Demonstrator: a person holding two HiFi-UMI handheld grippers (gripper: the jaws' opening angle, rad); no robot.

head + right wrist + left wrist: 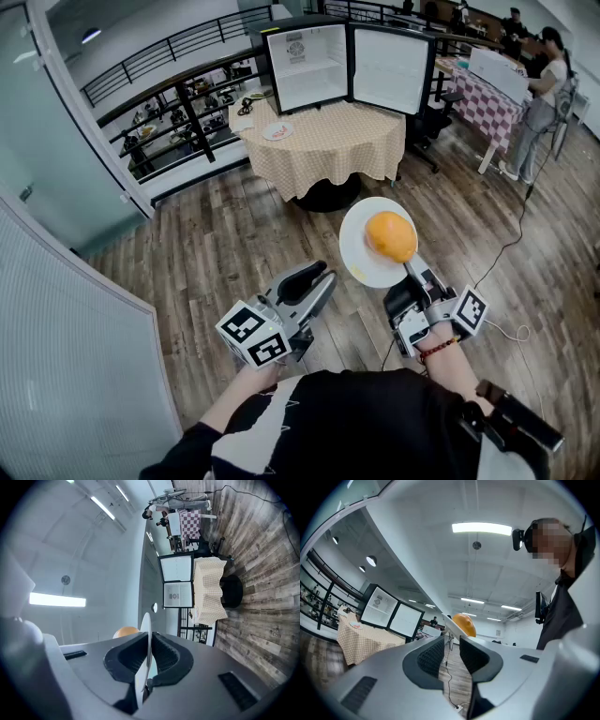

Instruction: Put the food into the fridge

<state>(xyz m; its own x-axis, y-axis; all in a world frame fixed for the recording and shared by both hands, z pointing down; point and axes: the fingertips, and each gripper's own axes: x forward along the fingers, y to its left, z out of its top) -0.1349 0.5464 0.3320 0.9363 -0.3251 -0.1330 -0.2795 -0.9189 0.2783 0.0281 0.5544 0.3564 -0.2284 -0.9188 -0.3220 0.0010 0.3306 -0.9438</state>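
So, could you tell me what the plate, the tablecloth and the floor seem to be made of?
Plate: white, smooth, thin-edged; ceramic or plastic, cannot tell.
Tablecloth: checked fabric, hanging in soft folds.
Floor: wood planks with visible grain and a slight sheen; possibly laminate.

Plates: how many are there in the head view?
2. One plate, carrying an orange food item, is clamped in the right hand-held gripper; the other plate sits on the checked tablecloth in front of the open fridge. Others may be hidden.
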